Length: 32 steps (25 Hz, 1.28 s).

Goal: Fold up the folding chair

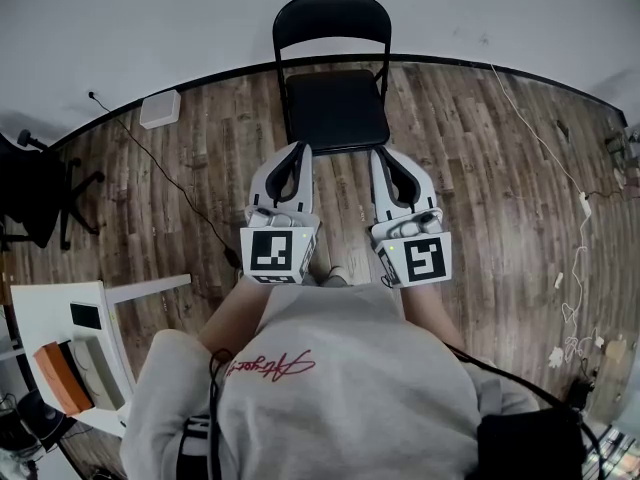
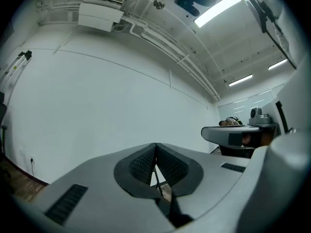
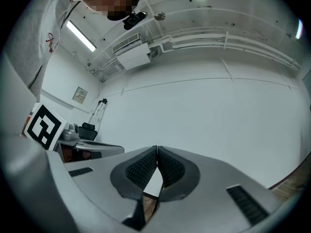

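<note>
Chair (image 1: 335,108) seemingly against wall (image 1: 200,18)

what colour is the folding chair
Black all over, seat and backrest; the folding chair shows best in the head view.

Worn brown wood-plank floor (image 1: 470,168) meets a plain white wall (image 1: 150,18); a white table (image 1: 40,313) (cluttered) stands left, long ceiling strip light (image 2: 218,8) glowing.

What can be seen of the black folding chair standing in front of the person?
The black folding chair stands unfolded on the wood-plank floor, its back towards the white wall. It has a thin dark tubular frame, seemingly metal, a rounded backrest and a flat, squarish matte seat lying level. Nothing rests on it. The left gripper and right gripper, both shut and empty, point at the seat's front corners; whether they touch it cannot be told.
</note>
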{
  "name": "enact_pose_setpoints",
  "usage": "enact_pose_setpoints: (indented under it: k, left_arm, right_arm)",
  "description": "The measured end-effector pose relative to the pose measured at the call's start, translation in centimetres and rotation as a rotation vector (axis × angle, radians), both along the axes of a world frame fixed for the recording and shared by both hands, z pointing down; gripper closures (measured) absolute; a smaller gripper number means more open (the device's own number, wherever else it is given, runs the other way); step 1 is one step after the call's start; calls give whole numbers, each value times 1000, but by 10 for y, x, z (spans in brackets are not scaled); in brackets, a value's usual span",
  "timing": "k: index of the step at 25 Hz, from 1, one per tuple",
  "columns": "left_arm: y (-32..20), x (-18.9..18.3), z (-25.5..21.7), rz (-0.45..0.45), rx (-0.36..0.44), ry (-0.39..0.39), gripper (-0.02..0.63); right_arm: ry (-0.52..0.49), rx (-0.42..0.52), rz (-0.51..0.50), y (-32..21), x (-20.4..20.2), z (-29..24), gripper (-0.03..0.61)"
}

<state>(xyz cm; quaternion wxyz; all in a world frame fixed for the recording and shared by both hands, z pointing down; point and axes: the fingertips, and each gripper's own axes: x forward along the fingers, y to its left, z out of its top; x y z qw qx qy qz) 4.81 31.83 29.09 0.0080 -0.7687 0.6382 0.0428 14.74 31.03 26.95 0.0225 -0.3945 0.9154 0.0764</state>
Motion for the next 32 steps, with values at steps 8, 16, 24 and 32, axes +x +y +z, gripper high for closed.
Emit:
enact_pose_setpoints:
  k: [8, 16, 24, 32]
  left_arm:
    - [-2, -9, 8, -1, -18, 1, 601]
    - [-18, -29, 11, 10, -25, 1, 601]
    - [-42, -50, 17, 36, -31, -25, 601]
    - [-95, -47, 34, 25, -59, -22, 601]
  right_arm:
    - [-41, -31, 23, -3, 1, 8, 563]
    - [-26, -44, 29, -14, -20, 15, 563]
    - [-59, -60, 67, -31, -35, 23, 562]
    - [-50, -91, 66, -80, -34, 40, 561]
